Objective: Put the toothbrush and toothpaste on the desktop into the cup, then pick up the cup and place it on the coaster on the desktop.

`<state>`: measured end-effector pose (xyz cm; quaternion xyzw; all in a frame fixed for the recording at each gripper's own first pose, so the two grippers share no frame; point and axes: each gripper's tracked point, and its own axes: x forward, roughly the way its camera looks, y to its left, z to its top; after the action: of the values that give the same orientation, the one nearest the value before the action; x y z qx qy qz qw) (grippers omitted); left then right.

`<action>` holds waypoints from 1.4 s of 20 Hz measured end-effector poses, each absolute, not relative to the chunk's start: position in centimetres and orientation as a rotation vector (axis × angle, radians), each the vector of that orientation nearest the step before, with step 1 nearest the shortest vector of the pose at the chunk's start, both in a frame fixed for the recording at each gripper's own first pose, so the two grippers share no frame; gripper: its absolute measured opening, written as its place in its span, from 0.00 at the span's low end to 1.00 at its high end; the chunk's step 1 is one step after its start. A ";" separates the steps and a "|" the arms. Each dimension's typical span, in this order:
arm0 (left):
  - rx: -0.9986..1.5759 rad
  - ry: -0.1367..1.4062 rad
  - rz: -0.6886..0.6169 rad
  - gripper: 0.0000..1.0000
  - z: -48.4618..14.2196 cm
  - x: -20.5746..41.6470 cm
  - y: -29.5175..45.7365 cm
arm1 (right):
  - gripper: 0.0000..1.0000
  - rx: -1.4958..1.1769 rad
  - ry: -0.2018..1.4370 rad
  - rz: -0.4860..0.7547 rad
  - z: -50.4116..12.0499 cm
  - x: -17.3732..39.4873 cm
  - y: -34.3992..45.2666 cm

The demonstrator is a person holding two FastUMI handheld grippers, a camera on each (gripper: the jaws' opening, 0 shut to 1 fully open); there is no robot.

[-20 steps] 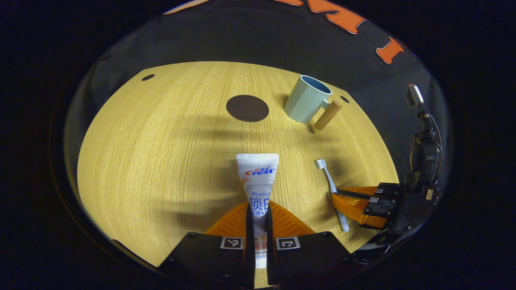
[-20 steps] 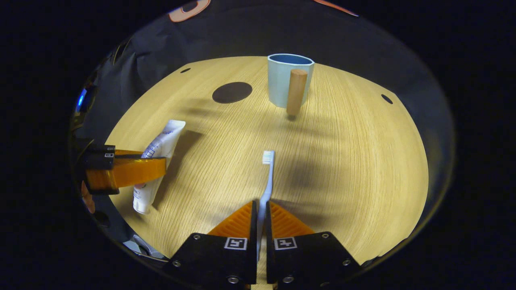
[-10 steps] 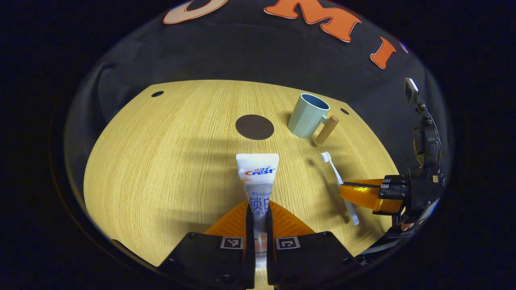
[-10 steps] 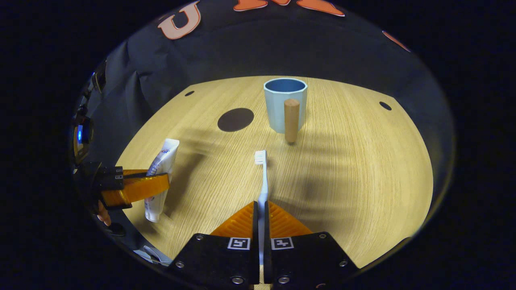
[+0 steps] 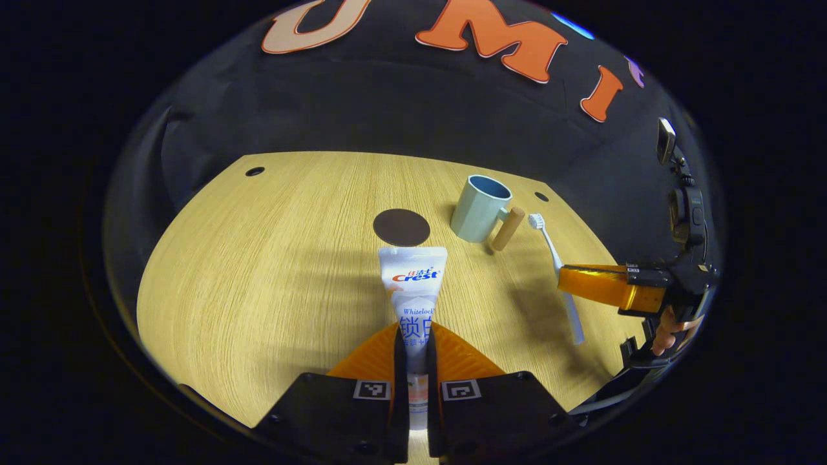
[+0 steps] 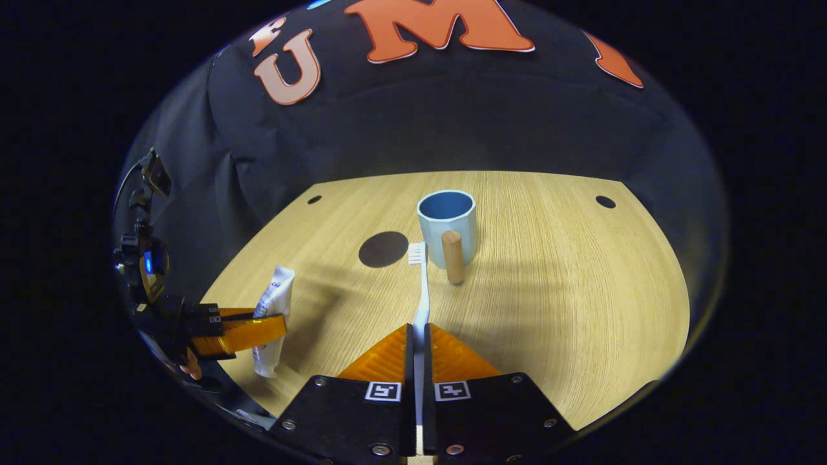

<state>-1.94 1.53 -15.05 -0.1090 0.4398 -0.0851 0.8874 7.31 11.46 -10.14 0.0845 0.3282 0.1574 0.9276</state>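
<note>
Nearest in the left gripper view, the left tongs (image 5: 413,342) are clamped on the toothpaste (image 5: 413,290), its flat crimped end pointing away toward the coaster (image 5: 401,227). In the right gripper view, the right tongs (image 6: 417,342) pinch the toothbrush (image 6: 421,294) by its handle, bristles forward. Both have risen since a second ago: the tabletop (image 5: 271,258) now sits lower and farther off, and tube and brush look clear of it, though I can't be sure from here. The brush head has drawn close to the cup (image 6: 447,223), just beside its wooden handle (image 6: 453,256). The cup stands upright where it was, right of the dark coaster.
</note>
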 end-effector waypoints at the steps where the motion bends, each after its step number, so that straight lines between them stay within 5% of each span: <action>1: -0.226 0.900 -0.173 0.14 -14.7 -1.8 1.7 | 0.05 0.187 0.649 0.324 -9.3 7.6 11.4; 10: -0.206 0.824 -0.155 0.14 -13.2 -1.5 2.1 | 0.05 0.277 0.335 0.374 -2.2 11.4 11.7; 28: -0.242 0.687 -0.205 0.14 -12.9 -1.5 1.7 | 0.04 0.328 -0.194 0.267 4.2 22.7 7.0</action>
<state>-1.50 1.65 -12.90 -0.1179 0.3352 -0.1001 0.9294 22.74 7.00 4.17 0.1623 -0.0960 0.1321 0.9731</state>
